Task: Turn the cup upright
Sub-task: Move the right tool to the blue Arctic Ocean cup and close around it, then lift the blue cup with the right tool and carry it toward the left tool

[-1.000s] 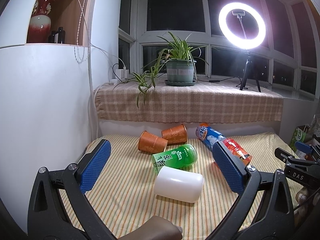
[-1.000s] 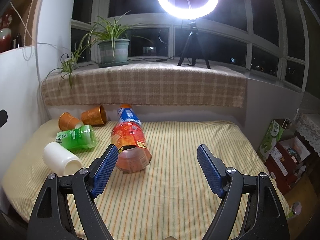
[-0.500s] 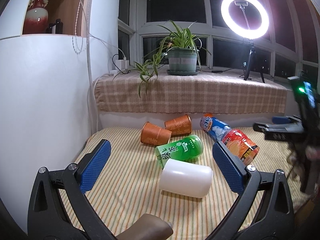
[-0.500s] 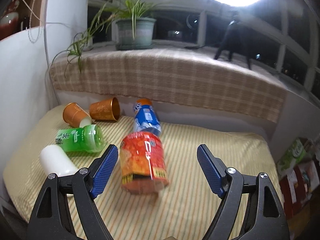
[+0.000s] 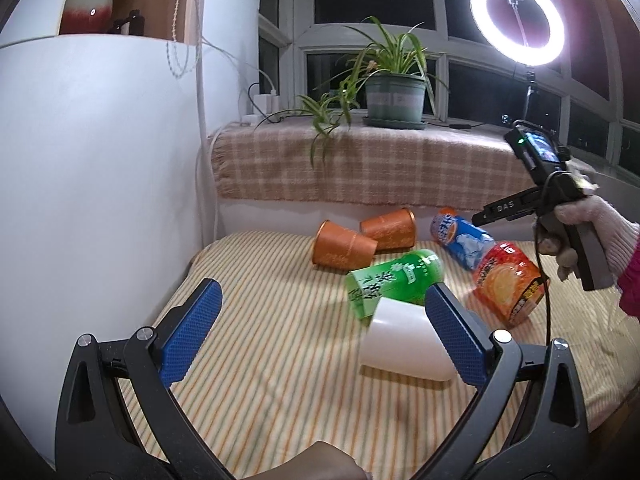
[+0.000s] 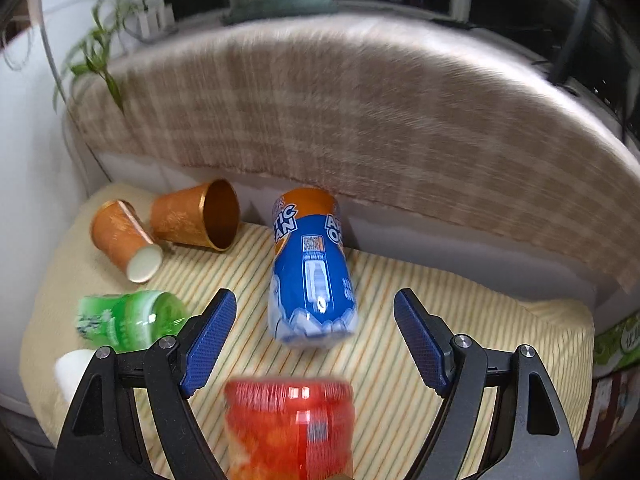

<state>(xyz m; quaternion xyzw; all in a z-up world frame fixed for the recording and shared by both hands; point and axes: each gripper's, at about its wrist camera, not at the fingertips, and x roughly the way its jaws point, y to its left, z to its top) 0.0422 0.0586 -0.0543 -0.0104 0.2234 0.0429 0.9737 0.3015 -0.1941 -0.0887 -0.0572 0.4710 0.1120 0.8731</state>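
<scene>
Several cups lie on their sides on a striped cloth. A blue cup (image 6: 312,272) lies between the open fingers of my right gripper (image 6: 316,330), just ahead of them. A red cup (image 6: 290,428) lies under that gripper, near the camera. A white cup (image 5: 402,344) lies beside the right finger of my open, empty left gripper (image 5: 320,332). A green cup (image 5: 394,282) lies behind the white one. Two orange cups (image 5: 342,245) lie at the back. The right gripper also shows in the left wrist view (image 5: 484,216), held by a gloved hand.
A white cabinet wall (image 5: 100,180) stands on the left. A checked cloth covers the window ledge (image 5: 380,168) behind the cups, with a potted plant (image 5: 394,98) and a ring light (image 5: 516,24) on it. Boxes (image 6: 616,344) sit to the right of the striped surface.
My right gripper has moved forward and down over the red cup toward the blue cup. My left gripper has shifted left, so the white cup now sits by its right finger.
</scene>
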